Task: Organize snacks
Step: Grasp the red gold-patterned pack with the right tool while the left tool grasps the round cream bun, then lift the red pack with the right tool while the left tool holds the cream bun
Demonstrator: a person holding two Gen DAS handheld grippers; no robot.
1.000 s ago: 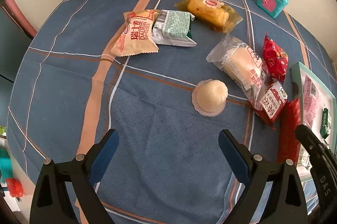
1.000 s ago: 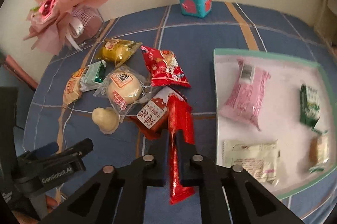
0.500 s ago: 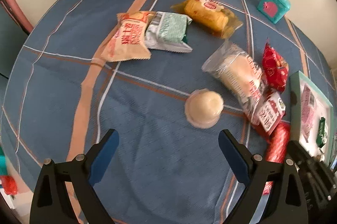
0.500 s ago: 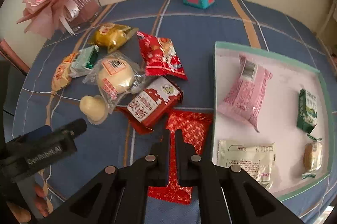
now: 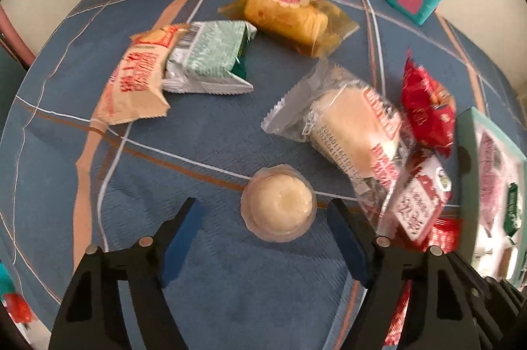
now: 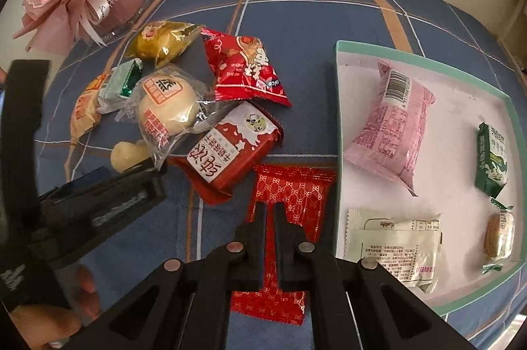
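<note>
- The small round jelly cup [image 5: 279,203] now lies between the blue fingers of the left gripper [image 5: 263,234], which has dropped closer over the last second; earlier the cup sat well ahead of it.
- That gripper's jaws are closing around the cup, pads not yet touching.
- The right gripper [image 6: 269,211] is fully closed on a flat red packet [image 6: 290,195], which has swung from edge-on to lying flat on the worktop [image 6: 296,4], just beside the tray [image 6: 339,119].
- Judging by this, both snacks head for the tray next; six others wait beyond the cup.
</note>
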